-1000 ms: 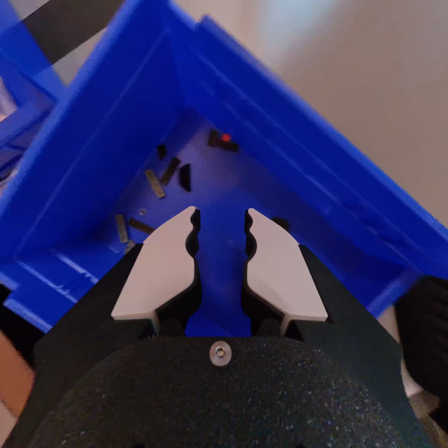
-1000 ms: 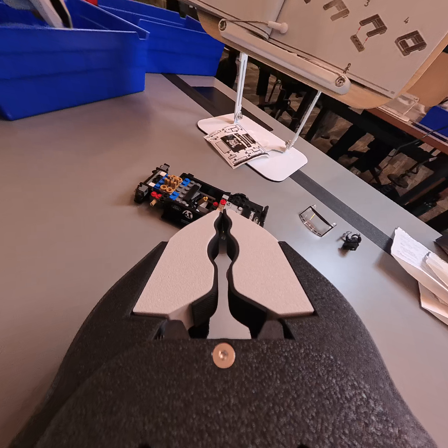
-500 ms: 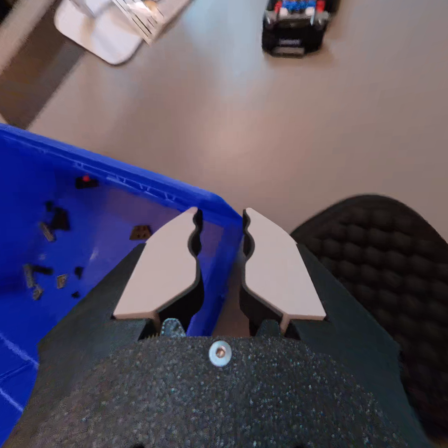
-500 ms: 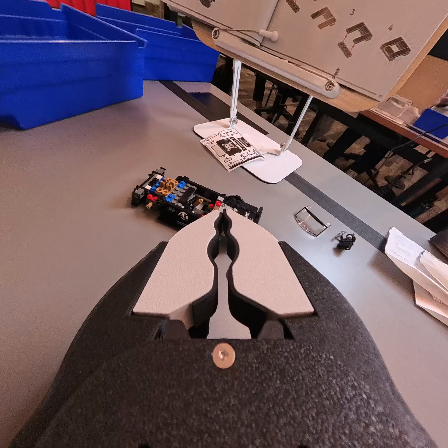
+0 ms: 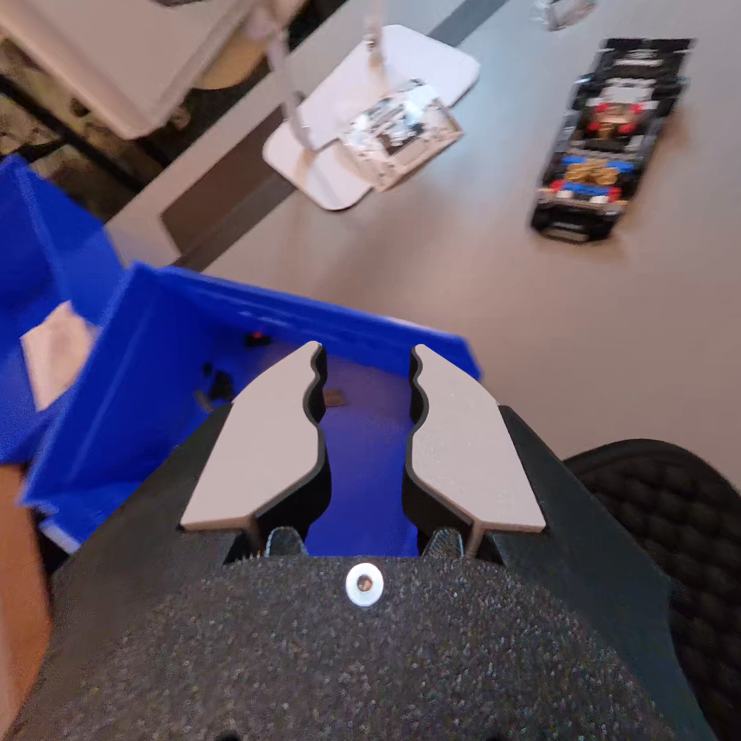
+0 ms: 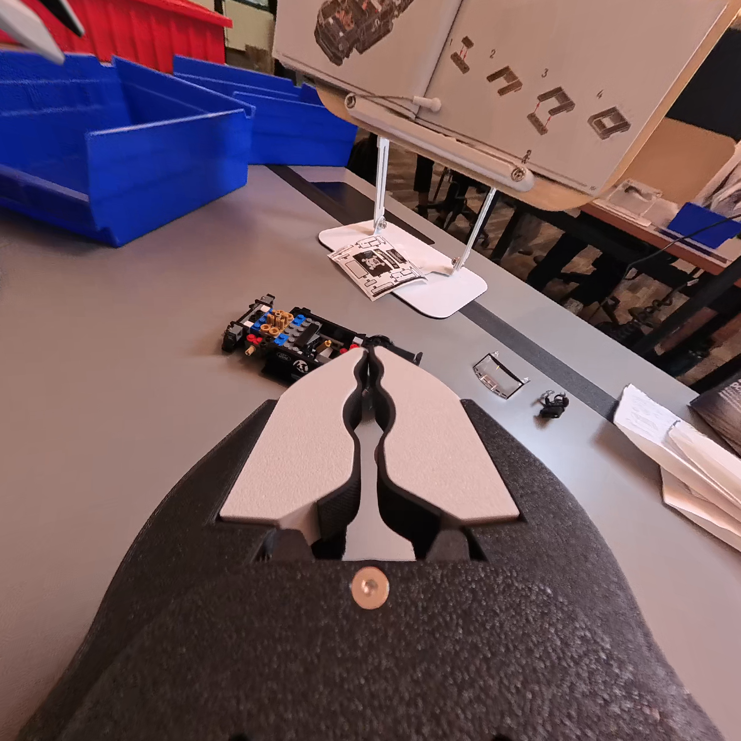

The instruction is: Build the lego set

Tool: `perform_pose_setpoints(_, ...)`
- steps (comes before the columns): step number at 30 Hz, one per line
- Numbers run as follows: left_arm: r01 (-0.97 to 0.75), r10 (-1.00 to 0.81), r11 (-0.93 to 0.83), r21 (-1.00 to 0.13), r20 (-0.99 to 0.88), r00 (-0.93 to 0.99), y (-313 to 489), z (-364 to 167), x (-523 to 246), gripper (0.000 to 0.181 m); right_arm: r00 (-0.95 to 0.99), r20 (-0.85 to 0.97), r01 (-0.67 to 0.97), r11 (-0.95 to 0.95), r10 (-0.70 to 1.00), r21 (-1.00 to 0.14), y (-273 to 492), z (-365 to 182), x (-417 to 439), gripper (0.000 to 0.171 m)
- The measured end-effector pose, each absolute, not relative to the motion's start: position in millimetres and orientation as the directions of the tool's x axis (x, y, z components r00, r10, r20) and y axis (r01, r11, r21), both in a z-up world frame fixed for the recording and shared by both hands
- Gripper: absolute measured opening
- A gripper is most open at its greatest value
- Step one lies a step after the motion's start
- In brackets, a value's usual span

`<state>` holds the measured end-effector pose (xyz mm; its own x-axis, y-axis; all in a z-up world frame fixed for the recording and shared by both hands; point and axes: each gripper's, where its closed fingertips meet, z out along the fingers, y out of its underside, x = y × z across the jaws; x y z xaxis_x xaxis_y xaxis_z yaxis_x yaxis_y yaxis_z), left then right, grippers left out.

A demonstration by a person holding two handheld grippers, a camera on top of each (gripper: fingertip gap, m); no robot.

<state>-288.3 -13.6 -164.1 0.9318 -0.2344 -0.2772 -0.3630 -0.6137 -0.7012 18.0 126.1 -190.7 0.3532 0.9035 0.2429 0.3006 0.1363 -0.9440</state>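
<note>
My left gripper (image 5: pixel 365 353) is open and empty, hovering over the near corner of a blue bin (image 5: pixel 361 333). A few small dark pieces (image 5: pixel 335 397) lie on the bin floor, one with a red dot (image 5: pixel 256 340). The partly built black Lego car (image 5: pixel 601 132) stands on the grey table beyond the bin. In the right wrist view my right gripper (image 6: pixel 368 353) is shut, low over the table just in front of the car (image 6: pixel 288 337). I see nothing clearly held between its fingers. A clear windscreen piece (image 6: pixel 497 375) and a small black piece (image 6: pixel 552 403) lie right of the car.
An instruction booklet (image 6: pixel 481 80) sits on a white stand (image 6: pixel 441 292) with a sticker sheet (image 6: pixel 377 266) at its foot. Blue bins (image 6: pixel 120 160) and a red bin (image 6: pixel 152 36) line the left. Papers (image 6: pixel 681 453) lie at the right. A hand (image 5: pixel 16 601) shows at the left edge. About 35 cm separates my left fingertips from my right. My right gripper is the nearer one to the small black piece (image 6: pixel 552 403): about 25 cm, against 50 cm.
The left gripper's view has swung from deep inside the bin to its near corner, with the table and car now in sight. The right gripper has edged closer to the car, still shut.
</note>
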Motion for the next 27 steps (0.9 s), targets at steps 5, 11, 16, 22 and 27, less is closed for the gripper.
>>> perform_pose_setpoints(5, -0.279, -0.117, -0.800, -0.532, -0.319, 0.940, -13, -166, -397, 0.034, 0.395, 0.249, 0.262, 0.152, 0.884, -0.953, 129, -176, 26, 0.000)
perform_pose_setpoints(11, -0.199, -0.109, -0.939, -0.282, -0.303, 0.947, -20, -208, -476, 0.033, 0.557, 0.215, 0.188, 0.131, 0.802, -0.973, 152, -158, 51, 0.003)
perform_pose_setpoints(16, -0.242, -0.205, -0.965, -0.106, -0.275, 0.939, -22, -234, -491, 0.032, 0.592, 0.181, 0.145, 0.117, 0.785, -0.982, 159, -155, 57, 0.004)
perform_pose_setpoints(22, -0.243, -0.252, -0.967, 0.081, -0.135, 0.958, -35, -266, -489, 0.032, 0.567, 0.179, 0.159, 0.106, 0.804, -0.982, 158, -163, 53, 0.005)
perform_pose_setpoints(27, -0.300, -0.318, -0.943, 0.143, -0.126, 0.940, -34, -282, -486, 0.032, 0.550, 0.175, 0.169, 0.096, 0.817, -0.981, 158, -169, 49, 0.004)
